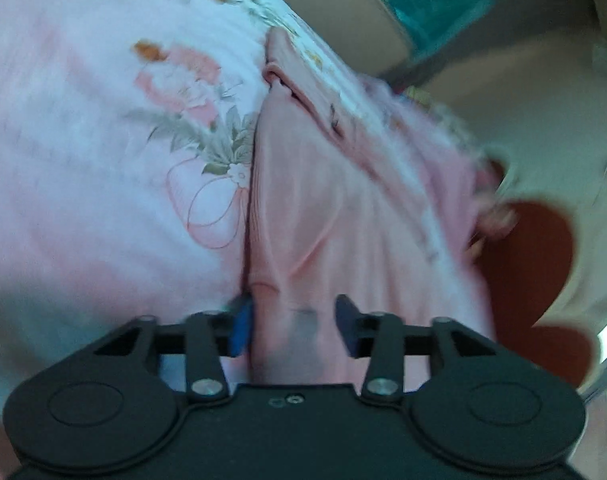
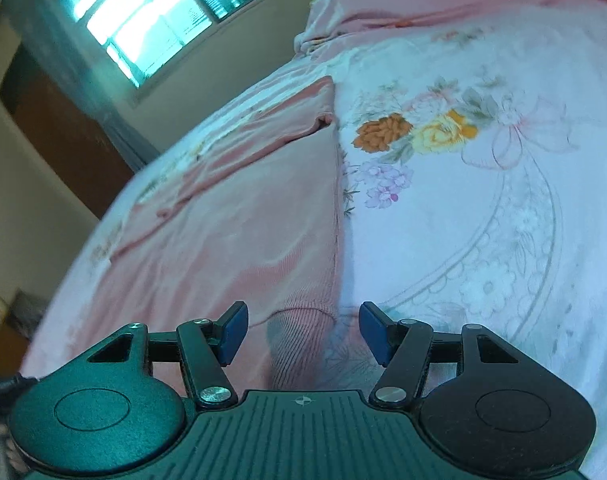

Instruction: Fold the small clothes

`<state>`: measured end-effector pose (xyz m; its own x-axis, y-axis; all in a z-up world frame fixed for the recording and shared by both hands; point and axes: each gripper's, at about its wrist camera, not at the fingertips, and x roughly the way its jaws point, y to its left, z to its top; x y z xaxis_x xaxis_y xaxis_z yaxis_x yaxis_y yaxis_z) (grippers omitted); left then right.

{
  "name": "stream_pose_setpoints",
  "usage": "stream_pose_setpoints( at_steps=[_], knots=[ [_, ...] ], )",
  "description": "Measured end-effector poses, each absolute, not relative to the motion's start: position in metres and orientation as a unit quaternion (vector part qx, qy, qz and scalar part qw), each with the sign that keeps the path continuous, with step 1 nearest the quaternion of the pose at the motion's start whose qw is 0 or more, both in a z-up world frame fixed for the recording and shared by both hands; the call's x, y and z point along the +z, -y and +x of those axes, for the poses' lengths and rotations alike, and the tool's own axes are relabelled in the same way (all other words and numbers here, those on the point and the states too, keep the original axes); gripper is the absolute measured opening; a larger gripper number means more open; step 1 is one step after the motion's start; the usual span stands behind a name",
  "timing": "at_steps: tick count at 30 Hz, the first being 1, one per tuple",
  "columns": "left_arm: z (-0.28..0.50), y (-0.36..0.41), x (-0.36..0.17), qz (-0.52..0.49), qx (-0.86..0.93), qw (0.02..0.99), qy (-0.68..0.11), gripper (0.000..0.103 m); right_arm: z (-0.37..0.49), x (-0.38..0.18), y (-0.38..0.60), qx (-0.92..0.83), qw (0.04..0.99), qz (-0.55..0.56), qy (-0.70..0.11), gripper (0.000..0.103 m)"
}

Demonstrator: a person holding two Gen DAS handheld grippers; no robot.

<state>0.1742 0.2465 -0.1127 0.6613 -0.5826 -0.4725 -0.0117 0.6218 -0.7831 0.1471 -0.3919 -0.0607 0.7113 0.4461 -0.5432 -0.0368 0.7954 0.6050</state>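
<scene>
A small pink garment of fine ribbed knit lay spread flat on a bed sheet, a smooth pale cloth printed with roses, green leaves and thin looping ribbon outlines. Seen from the left wrist, the garment ran away from the camera as a long, soft wedge with shallow diagonal creases, its straight side edge lying along the printed bouquet and a folded, rolled part at its far end. The left gripper hung low over the near end of the knit, its jaws apart, with the fabric showing between the blue-faced pad on one side and the dark one on the other; neither pad pressed the cloth, so nothing was grasped. From the right wrist, the same garment showed a ribbed cuff or hem band at its near corner, a crisp straight edge on the right, and a folded sleeve or flap further back. The right gripper stood over that ribbed corner with both blue pads spread wide and clear of it, released and holding nothing. Beside the garment the sheet carried orange, yellow and lilac flowers and a pale lace-like ring pattern. Beyond the bed a bright window was set in a plain wall.
</scene>
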Motion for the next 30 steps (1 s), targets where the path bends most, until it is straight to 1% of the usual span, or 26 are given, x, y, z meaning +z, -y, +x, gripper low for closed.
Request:
stream_pose_setpoints(
  at_steps=[1,5,6,7,9,10,12,13,14,18,20,21,22,24,27,29,30],
  knots=[
    [0.177,-0.250,-0.117,-0.418,-0.180,0.811,-0.368,0.052,0.148,-0.062,0.395,0.140,0.873,0.302,-0.355,0.062],
    [0.191,-0.256,-0.128,-0.458,-0.205,0.784,-0.365,0.050,0.152,-0.070,0.407,0.150,0.851,0.361,-0.351,0.062],
    [0.193,-0.257,-0.129,-0.457,-0.212,0.783,-0.365,0.043,0.153,-0.072,0.410,0.153,0.844,0.376,-0.350,0.062],
    [0.195,-0.257,-0.130,-0.450,-0.214,0.785,-0.368,0.030,0.154,-0.074,0.413,0.155,0.837,0.390,-0.350,0.062],
    [0.199,-0.254,-0.132,-0.432,-0.218,0.788,-0.381,0.017,0.157,-0.075,0.418,0.165,0.826,0.410,-0.351,0.062],
    [0.199,-0.255,-0.134,-0.431,-0.217,0.788,-0.382,0.016,0.157,-0.074,0.419,0.168,0.825,0.410,-0.351,0.058],
    [0.197,-0.256,-0.136,-0.435,-0.222,0.787,-0.377,0.016,0.158,-0.075,0.421,0.173,0.821,0.410,-0.358,0.045],
    [0.197,-0.257,-0.136,-0.430,-0.222,0.789,-0.378,0.018,0.157,-0.077,0.422,0.170,0.819,0.412,-0.362,0.039],
    [0.199,-0.255,-0.137,-0.422,-0.222,0.792,-0.381,0.018,0.158,-0.079,0.423,0.170,0.817,0.414,-0.364,0.038],
    [0.210,-0.250,-0.136,-0.406,-0.226,0.797,-0.386,0.018,0.168,-0.088,0.422,0.199,0.800,0.433,-0.365,0.037],
    [0.216,-0.245,-0.136,-0.394,-0.228,0.802,-0.387,0.011,0.175,-0.091,0.420,0.213,0.796,0.430,-0.368,0.037],
    [0.218,-0.242,-0.135,-0.379,-0.227,0.807,-0.391,0.005,0.177,-0.091,0.419,0.212,0.799,0.426,-0.367,0.023],
    [0.219,-0.241,-0.135,-0.371,-0.225,0.812,-0.391,0.003,0.179,-0.092,0.419,0.207,0.804,0.416,-0.371,0.016],
    [0.218,-0.241,-0.128,-0.369,-0.233,0.820,-0.371,0.002,0.176,-0.090,0.418,0.209,0.811,0.409,-0.362,0.014],
    [0.203,-0.250,-0.108,-0.383,-0.248,0.834,-0.311,0.003,0.157,-0.065,0.423,0.229,0.831,0.405,-0.304,0.014],
    [0.200,-0.251,-0.107,-0.367,-0.237,0.842,-0.317,0.003,0.149,-0.059,0.425,0.217,0.842,0.394,-0.299,0.014],
    [0.201,-0.250,-0.112,-0.356,-0.232,0.841,-0.335,0.003,0.152,-0.065,0.424,0.205,0.843,0.383,-0.318,0.014]
  ],
)
